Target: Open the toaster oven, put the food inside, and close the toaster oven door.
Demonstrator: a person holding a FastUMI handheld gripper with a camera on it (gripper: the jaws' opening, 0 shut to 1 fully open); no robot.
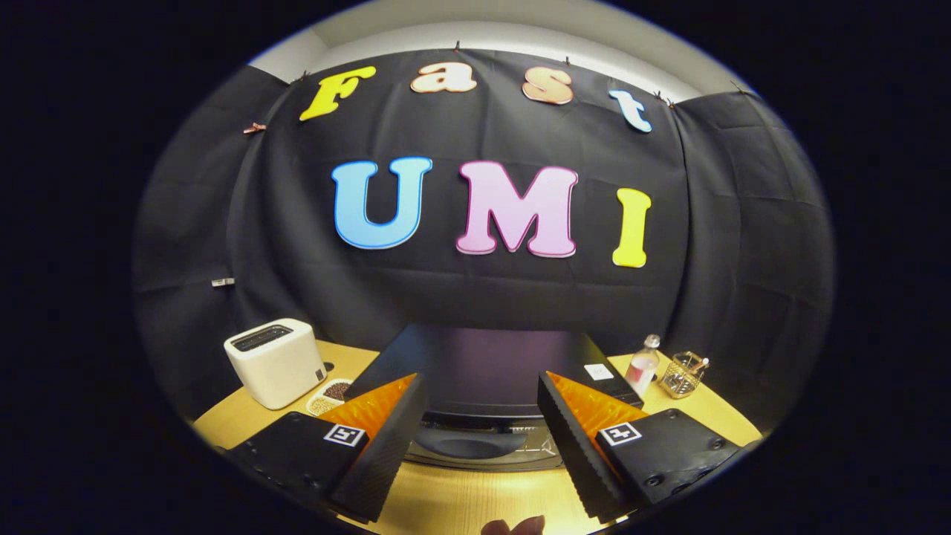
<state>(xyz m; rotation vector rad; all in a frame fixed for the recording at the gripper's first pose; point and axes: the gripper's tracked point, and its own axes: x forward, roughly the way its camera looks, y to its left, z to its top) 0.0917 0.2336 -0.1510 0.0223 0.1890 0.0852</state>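
Gripper (pixel 481 431) fingers stand wide apart with nothing between them but bare tabletop and, just ahead, the front of the toaster oven. At the very near edge of the wooden table (pixel 475 498), below the fingers, a small pinkish shape shows, possibly the food or a fingertip; it is too cut off to say which.

Just ahead of the fingertips sits the toaster oven (pixel 487 371), a dark box seen from above and in front, its flat top reflecting a dull purple sheen. Along its lower front a rounded grey bar (pixel 469 443) runs across, which I take to be the door handle, with a strip of glassy door (pixel 513 462) under it. The door looks shut. By my judgement the oven is heavy and rigid enough to stay put, while the door swings down on a stiff hinge; the handle is smooth and may slip, so the hold belongs at its middle, fingers closing above and below the bar.

Left of the oven lie two small dishes (pixel 330 396) of grains or beans, and beyond them a white slot toaster (pixel 275 362). To the right, past the oven's corner, stand a small clear bottle (pixel 643 365) and a wire basket (pixel 683 374).
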